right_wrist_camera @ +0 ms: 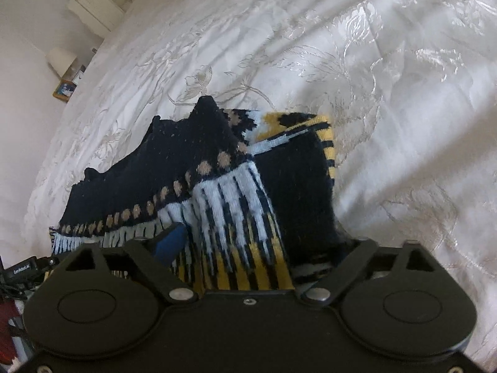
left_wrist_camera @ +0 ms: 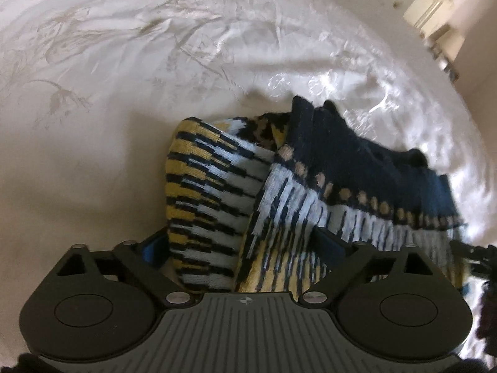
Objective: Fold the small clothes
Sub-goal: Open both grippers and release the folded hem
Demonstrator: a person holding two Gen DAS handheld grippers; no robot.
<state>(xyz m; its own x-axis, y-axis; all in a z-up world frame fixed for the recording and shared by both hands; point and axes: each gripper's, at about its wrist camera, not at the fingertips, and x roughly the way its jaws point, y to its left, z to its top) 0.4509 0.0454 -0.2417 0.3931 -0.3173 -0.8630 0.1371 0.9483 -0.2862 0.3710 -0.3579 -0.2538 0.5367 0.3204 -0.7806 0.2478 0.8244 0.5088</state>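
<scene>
Sweater (left_wrist_camera: 310, 161), one knitted piece in navy, yellow and pale blue, lies bunched on the white bedspread (left_wrist_camera: 155, 62). From the left wrist camera it fills the space straight ahead of the left gripper (left_wrist_camera: 245, 242), with a patterned fold rising between the fingers and the navy body trailing off to the right. Both blue pads sit at the sides of the cloth; whether they press on it cannot be told from here.

From the right wrist camera the same sweater sits directly ahead of the right gripper (right_wrist_camera: 261, 242), a fringed flap draped between its fingers, navy knit reaching forward and to the left. One blue pad shows at the left; the other is hidden by fabric, so this grip cannot be told either.

I judge the fold is being laid down. To do it well, lower both sides evenly, keep the edges aligned, and let go only once the cloth rests flat.

Count: one sweater, two grippers, one bedspread.
</scene>
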